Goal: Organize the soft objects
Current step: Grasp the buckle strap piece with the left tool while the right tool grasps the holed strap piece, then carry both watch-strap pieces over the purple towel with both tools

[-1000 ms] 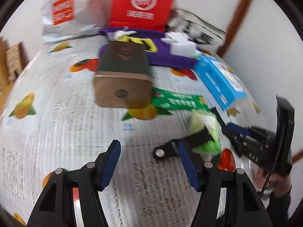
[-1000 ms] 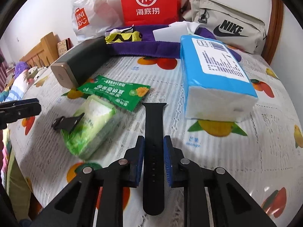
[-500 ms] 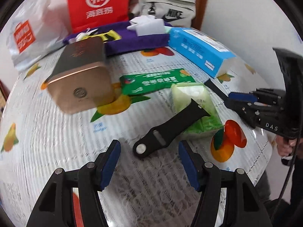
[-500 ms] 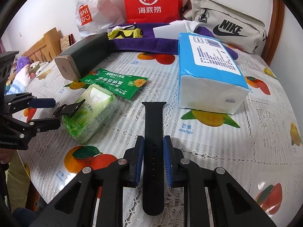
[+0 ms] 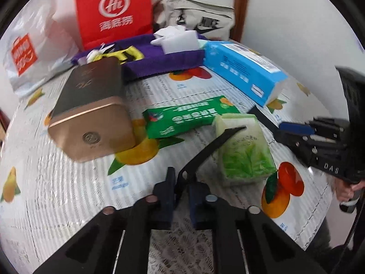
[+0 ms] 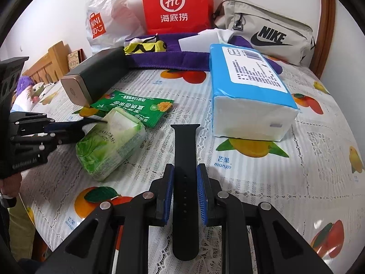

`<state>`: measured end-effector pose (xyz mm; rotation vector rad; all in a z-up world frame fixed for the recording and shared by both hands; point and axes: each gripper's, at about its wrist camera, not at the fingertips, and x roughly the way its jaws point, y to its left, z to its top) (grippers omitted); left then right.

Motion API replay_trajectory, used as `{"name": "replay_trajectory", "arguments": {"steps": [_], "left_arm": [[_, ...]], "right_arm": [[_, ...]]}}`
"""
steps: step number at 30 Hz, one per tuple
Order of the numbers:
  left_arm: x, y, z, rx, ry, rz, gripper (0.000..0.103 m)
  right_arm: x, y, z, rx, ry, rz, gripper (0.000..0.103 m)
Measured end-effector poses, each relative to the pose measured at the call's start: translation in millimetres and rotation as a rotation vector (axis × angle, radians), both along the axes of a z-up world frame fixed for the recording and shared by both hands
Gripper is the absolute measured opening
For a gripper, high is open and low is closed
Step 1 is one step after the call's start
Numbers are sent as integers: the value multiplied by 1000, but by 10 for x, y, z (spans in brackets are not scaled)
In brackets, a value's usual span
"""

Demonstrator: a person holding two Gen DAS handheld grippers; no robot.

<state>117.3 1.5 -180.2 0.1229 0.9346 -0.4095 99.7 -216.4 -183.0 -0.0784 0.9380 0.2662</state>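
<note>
Watch-strap halves are what both of our grippers hold over a bed covered with a fruit-printed cloth (image 6: 262,178). Our left gripper (image 5: 181,183) has its jaws nearly together, pinching the lower end of the shorter black strap half (image 5: 212,147), which is turned edge-on in its own camera. This half slants up and to the right, its free end over a green-and-white tissue pack (image 5: 245,153); from the right wrist camera the tip lies against the pack's top. Our right gripper (image 6: 185,178) is clamped on the longer black strap half (image 6: 184,189) (the one with a row of small holes), blue pads (image 6: 169,194) pressing its two edges. That half runs straight forward along the fingers, its squared end pointing at the space between the tissue pack and a large blue-wrapped pack of paper tissues (image 6: 248,96). We cannot tell whether it rests on the cloth or hangs just above it.

Just behind the small tissue pack lies a flat green sachet (image 6: 136,107), one corner tucked under the pack. Left of that lies a dark box with a gold end cap (image 6: 95,75) on its side. At the far edge, a purple towel (image 6: 168,57) carries a yellow-and-black item (image 6: 146,45) and a white tissue box (image 6: 198,41). Against the wall stand a red paper bag (image 6: 175,4), a white plastic shopping bag (image 6: 107,16) and a beige waist bag (image 6: 267,32).
</note>
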Motion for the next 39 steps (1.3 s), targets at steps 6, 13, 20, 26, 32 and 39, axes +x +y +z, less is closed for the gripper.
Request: {"name": "replay_trajectory", "arguments": {"steps": [6, 13, 20, 26, 32, 39], "left_arm": [[-90, 211, -7, -34, 21, 78, 5], [-258, 454, 15, -83, 34, 174, 5], [-383, 576, 43, -88, 34, 251, 5], [-474, 640, 78, -99, 24, 301, 5], [-519, 584, 166, -97, 3, 300, 5], [-518, 534, 354, -105, -24, 305, 5]], "right_arm": [[-125, -68, 12, -18, 18, 2, 20], [-154, -100, -5, 5, 17, -34, 27], [-151, -53, -35, -8, -56, -46, 21], [-246, -159, 9, 33, -44, -56, 20], [-337, -293, 103, 31, -55, -81, 19], [-368, -488, 284, 53, -74, -130, 20]]}}
